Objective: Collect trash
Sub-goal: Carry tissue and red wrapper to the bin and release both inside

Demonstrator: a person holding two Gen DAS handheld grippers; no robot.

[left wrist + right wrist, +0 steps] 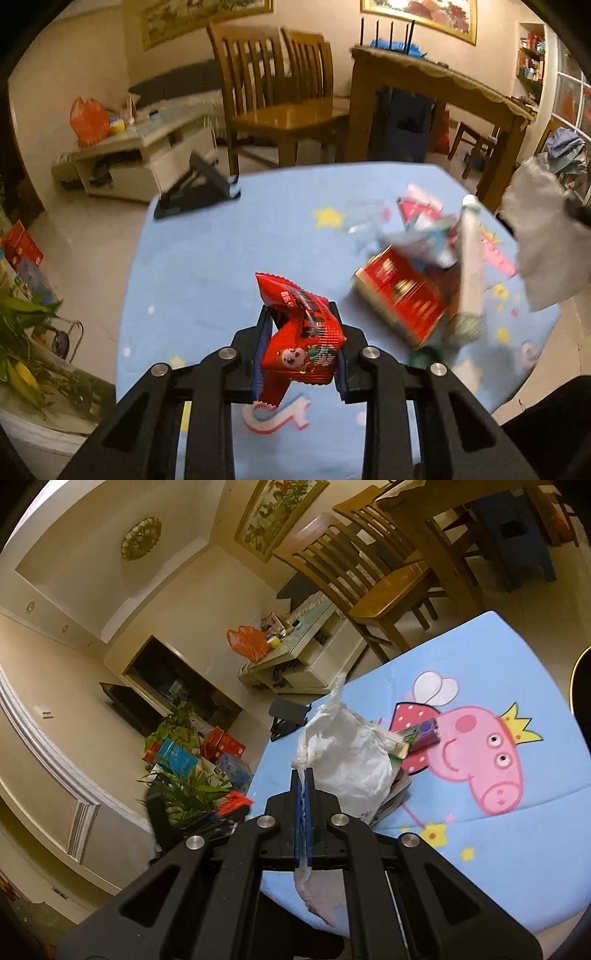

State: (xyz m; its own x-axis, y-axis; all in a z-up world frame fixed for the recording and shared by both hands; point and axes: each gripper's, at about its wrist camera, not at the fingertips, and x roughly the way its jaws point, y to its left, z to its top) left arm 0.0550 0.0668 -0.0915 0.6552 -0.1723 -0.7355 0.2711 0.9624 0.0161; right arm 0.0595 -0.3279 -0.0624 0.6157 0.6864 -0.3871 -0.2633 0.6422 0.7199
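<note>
My left gripper (300, 314) is shut on a crumpled red snack wrapper (301, 332) and holds it above the blue cartoon table (207, 258). To its right lies a blurred trash pile: a red and gold box (402, 295), a grey tube (471, 266) and pink and white wrappers (421, 206). My right gripper (305, 775) is shut on the edge of a white plastic bag (347, 757), which hangs open over the table's left edge (480, 849). The bag also shows at the right in the left wrist view (546, 251). Some wrappers (417, 738) lie beside the bag.
A black folding stand (195, 192) sits on the table's far left corner. Wooden chairs (280, 92) and a wooden table (436, 92) stand beyond. A low white cabinet (140, 147) with an orange bag is at the left. Potted plants (184, 790) and boxes are on the floor.
</note>
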